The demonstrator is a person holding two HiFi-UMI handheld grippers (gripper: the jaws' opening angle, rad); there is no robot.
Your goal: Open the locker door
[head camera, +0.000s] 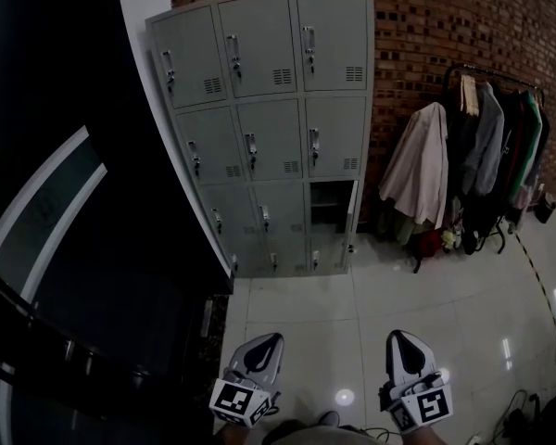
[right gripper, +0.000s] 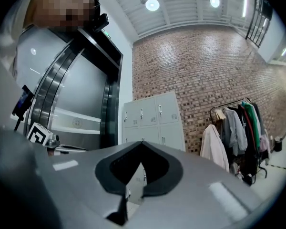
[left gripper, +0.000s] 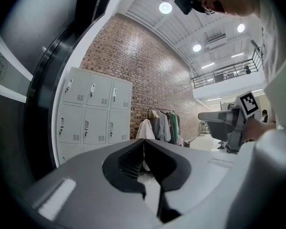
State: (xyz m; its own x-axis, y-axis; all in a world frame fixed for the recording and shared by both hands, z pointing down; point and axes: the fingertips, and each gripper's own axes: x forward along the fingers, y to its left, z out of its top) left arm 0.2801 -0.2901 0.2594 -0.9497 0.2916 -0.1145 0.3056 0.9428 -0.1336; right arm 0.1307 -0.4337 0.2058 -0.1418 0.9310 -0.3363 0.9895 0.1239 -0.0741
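A grey bank of lockers (head camera: 259, 128) stands against the brick wall, some way ahead of both grippers. One door in the right column, third row down, hangs ajar (head camera: 352, 213) and shows a dark compartment (head camera: 328, 202); the other doors look closed. My left gripper (head camera: 273, 339) and right gripper (head camera: 396, 336) are low in the head view, side by side over the tiled floor. Both are shut and hold nothing. The lockers (left gripper: 93, 113) appear above the shut left gripper (left gripper: 144, 141) in its own view. They (right gripper: 152, 120) also rise behind the shut right gripper (right gripper: 142, 143).
A clothes rack (head camera: 486, 146) full of coats stands right of the lockers, with a pale jacket (head camera: 417, 170) on its near end. A dark glossy escalator side (head camera: 83, 248) fills the left. Cables (head camera: 537, 406) lie on the floor at the lower right.
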